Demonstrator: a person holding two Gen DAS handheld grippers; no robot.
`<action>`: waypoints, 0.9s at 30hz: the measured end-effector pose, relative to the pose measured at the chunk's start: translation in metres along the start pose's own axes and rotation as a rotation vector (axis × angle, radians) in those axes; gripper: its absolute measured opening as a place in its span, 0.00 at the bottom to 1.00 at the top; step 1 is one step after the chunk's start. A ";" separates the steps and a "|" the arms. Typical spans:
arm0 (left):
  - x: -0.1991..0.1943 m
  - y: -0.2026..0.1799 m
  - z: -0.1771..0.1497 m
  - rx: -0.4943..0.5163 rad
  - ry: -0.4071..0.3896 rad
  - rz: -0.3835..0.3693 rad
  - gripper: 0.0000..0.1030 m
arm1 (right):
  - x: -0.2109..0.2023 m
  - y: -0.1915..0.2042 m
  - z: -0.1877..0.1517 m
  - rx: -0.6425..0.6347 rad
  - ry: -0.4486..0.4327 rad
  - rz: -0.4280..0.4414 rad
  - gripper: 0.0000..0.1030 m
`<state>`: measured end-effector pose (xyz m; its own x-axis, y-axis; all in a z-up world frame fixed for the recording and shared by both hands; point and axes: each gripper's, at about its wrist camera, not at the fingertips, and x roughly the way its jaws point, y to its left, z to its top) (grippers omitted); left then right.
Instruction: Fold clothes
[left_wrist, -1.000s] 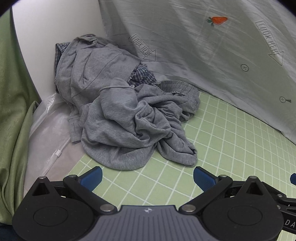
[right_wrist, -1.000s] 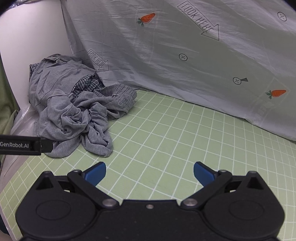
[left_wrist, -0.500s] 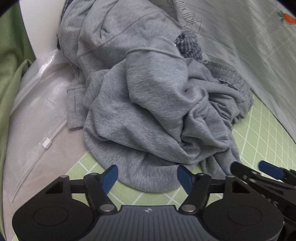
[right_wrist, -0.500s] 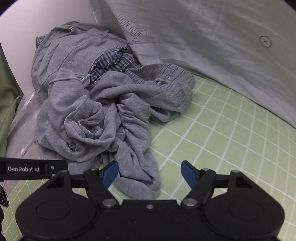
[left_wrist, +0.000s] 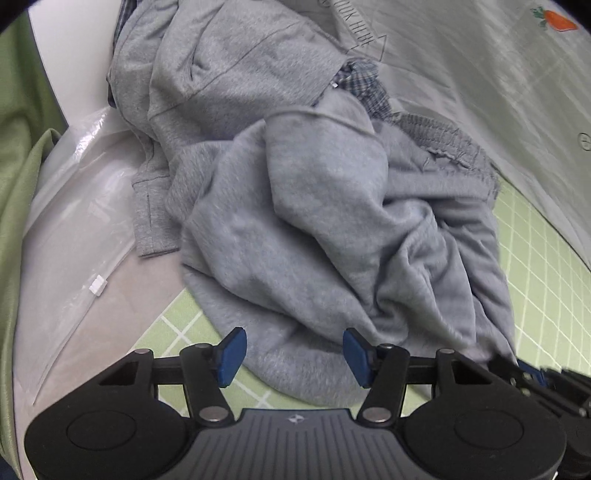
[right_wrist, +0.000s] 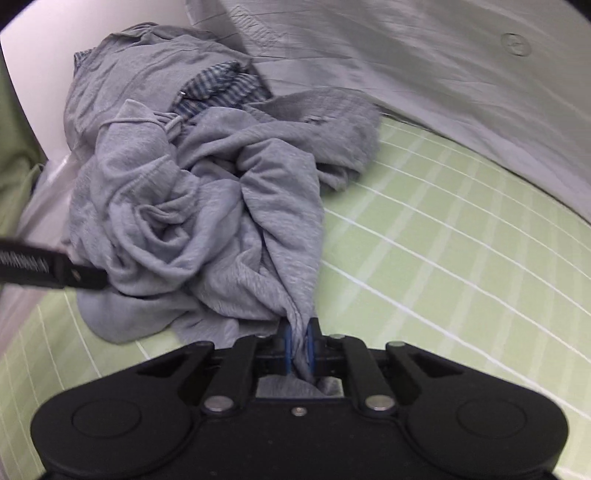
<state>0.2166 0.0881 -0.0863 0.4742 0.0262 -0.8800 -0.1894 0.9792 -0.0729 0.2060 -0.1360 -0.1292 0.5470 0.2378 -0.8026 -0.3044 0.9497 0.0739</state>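
Grey garment (right_wrist: 207, 206) lay heaped mid-frame on the green grid mat (right_wrist: 443, 240) — right tongs (right_wrist: 299, 349) pinching its near corner, left tongs (left_wrist: 293, 352) closing, spread astride its hem — patterned sheet (right_wrist: 424, 55) behind.

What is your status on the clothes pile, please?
Right gripper jaws closing, pinching grey garment corner. Left gripper jaws closing, hem between, not pinched. Checked garment tangled in the pile.

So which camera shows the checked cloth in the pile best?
The right wrist view: the checked cloth shows as a broad striped patch among the grey clothes. In the left wrist view only a smaller bit peeks out near the top.
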 end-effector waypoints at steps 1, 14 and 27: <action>-0.006 -0.003 -0.004 0.002 -0.004 -0.001 0.57 | -0.009 -0.011 -0.010 0.006 0.001 -0.024 0.08; -0.083 -0.073 -0.091 0.110 -0.007 -0.081 0.62 | -0.144 -0.213 -0.133 0.202 0.051 -0.483 0.08; -0.095 -0.093 -0.112 0.098 -0.018 -0.072 0.86 | -0.209 -0.206 -0.150 0.579 -0.206 -0.358 0.87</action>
<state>0.0927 -0.0279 -0.0487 0.4990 -0.0422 -0.8656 -0.0698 0.9936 -0.0887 0.0374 -0.4114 -0.0649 0.6895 -0.1292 -0.7127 0.3535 0.9188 0.1755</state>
